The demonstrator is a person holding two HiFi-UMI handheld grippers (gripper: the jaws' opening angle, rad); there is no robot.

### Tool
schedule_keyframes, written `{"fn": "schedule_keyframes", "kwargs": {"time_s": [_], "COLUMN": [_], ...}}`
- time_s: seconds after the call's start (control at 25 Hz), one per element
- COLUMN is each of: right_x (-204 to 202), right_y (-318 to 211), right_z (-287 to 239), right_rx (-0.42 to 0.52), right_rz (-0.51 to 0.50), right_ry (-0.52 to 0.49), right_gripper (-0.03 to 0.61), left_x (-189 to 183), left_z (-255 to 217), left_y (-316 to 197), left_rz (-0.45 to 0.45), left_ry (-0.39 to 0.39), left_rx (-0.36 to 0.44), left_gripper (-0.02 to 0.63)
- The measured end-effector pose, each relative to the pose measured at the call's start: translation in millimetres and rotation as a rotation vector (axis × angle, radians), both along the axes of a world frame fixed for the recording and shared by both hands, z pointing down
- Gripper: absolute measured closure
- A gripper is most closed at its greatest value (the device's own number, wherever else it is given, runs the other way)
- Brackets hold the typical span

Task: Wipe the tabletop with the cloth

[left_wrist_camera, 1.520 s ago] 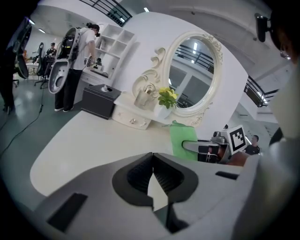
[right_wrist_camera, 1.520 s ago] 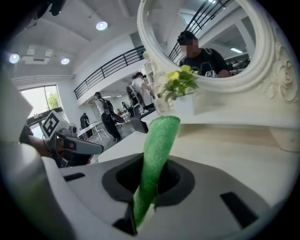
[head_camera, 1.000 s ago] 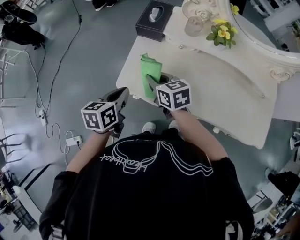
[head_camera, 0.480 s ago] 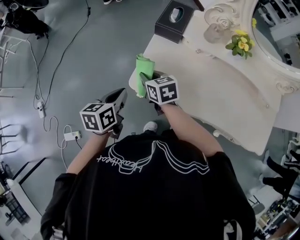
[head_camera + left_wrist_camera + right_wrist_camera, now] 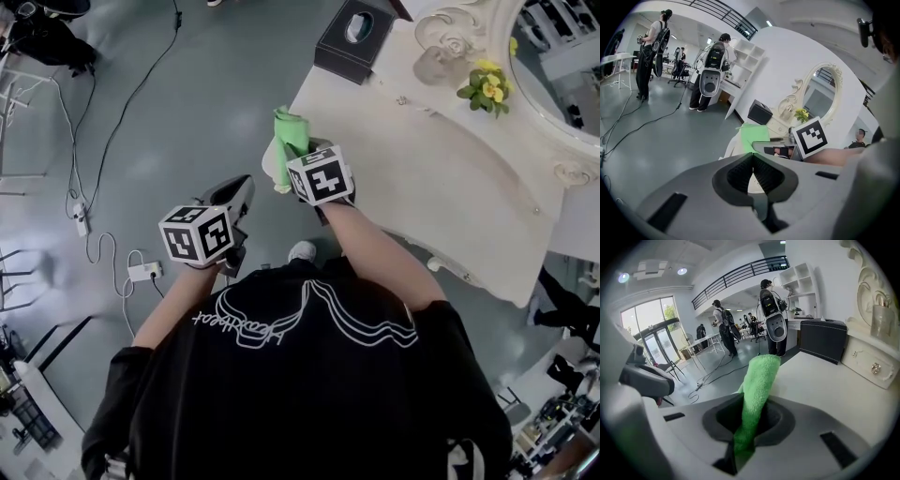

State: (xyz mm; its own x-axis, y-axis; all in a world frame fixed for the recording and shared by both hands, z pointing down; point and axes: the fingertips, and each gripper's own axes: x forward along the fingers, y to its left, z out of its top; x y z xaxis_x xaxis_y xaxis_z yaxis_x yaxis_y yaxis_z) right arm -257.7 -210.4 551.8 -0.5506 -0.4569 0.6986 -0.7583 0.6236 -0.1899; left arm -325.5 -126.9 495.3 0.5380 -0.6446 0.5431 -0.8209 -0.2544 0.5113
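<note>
White tabletop (image 5: pixel 450 178), right gripper (image 5: pixel 302 161) jaws clamping green cloth (image 5: pixel 291 131) — left gripper (image 5: pixel 753 169) jaws together, empty.

Cropped at the head view's top-right corner — ornate mirror (image 5: pixel 555 58). Buried in the right gripper (image 5: pixel 752 398), lower end of the green cloth (image 5: pixel 761 376). Beside yellow flowers (image 5: pixel 486 86), perhaps a glass jar (image 5: pixel 433 65) — too small to tell.

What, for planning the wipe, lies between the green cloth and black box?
Only bare white tabletop, per the right gripper view, separates the green microfibre cloth from the black rectangular box.
</note>
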Motion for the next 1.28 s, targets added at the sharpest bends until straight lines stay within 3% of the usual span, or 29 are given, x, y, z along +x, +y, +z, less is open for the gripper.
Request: {"fn": "schedule_keyframes", "kwargs": {"time_s": [0.36, 1.28], "right_x": [11, 98], "right_y": [1, 28], "right_z": [2, 1], "right_rx": [-0.002, -0.032], "right_rz": [-0.008, 0.091], "right_ry": [0.047, 0.072], "right_gripper": [0.523, 0.522], "left_x": [19, 69], "left_z": [7, -6], "left_y": [2, 14], "left_rz": [0.052, 0.117], "left_ry": [0.002, 0.004], "left_rx": [-0.012, 0.006], "left_gripper": [0.609, 0.609]}}
